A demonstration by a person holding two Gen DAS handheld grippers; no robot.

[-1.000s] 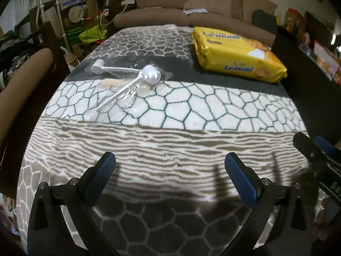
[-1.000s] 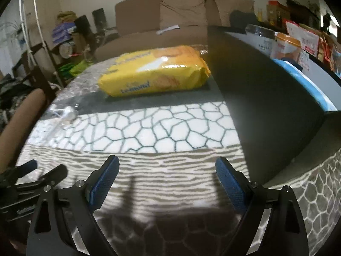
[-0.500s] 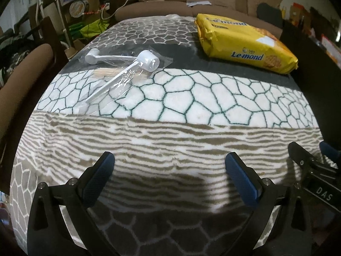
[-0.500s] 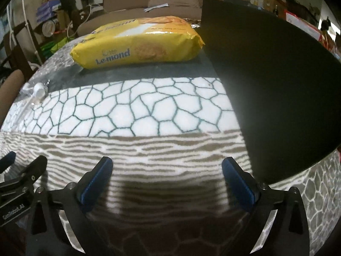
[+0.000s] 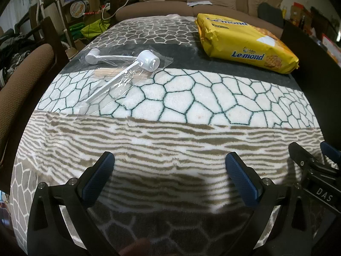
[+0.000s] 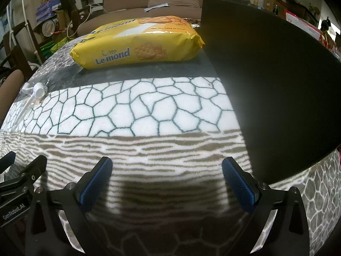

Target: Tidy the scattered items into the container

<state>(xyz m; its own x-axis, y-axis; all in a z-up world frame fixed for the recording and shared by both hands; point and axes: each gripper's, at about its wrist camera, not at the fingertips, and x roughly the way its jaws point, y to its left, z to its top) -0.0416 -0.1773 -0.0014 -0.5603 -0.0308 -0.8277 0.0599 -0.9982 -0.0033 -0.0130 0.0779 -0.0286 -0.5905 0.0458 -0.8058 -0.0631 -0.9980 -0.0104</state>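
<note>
A yellow Le-mond biscuit pack (image 5: 245, 42) lies at the far right of the patterned table; it also shows in the right wrist view (image 6: 138, 44). White plastic scoops in clear wrappers (image 5: 125, 70) lie over a bundle of wooden sticks (image 5: 106, 73) at the far left; the scoops also show in the right wrist view (image 6: 38, 89). A black container wall (image 6: 272, 85) stands to the right. My left gripper (image 5: 170, 177) is open and empty above the striped band. My right gripper (image 6: 167, 180) is open and empty, also seen in the left wrist view (image 5: 313, 160).
A patterned cloth (image 5: 170, 98) covers the table. A brown sofa (image 5: 191, 4) stands beyond the far edge. A brown chair (image 5: 23, 79) is at the left. Clutter and boxes (image 6: 53, 15) fill the room's left side.
Both grippers have moved forward and lower over the cloth, so the scoops and the biscuit pack appear closer. Both stay open and empty.
</note>
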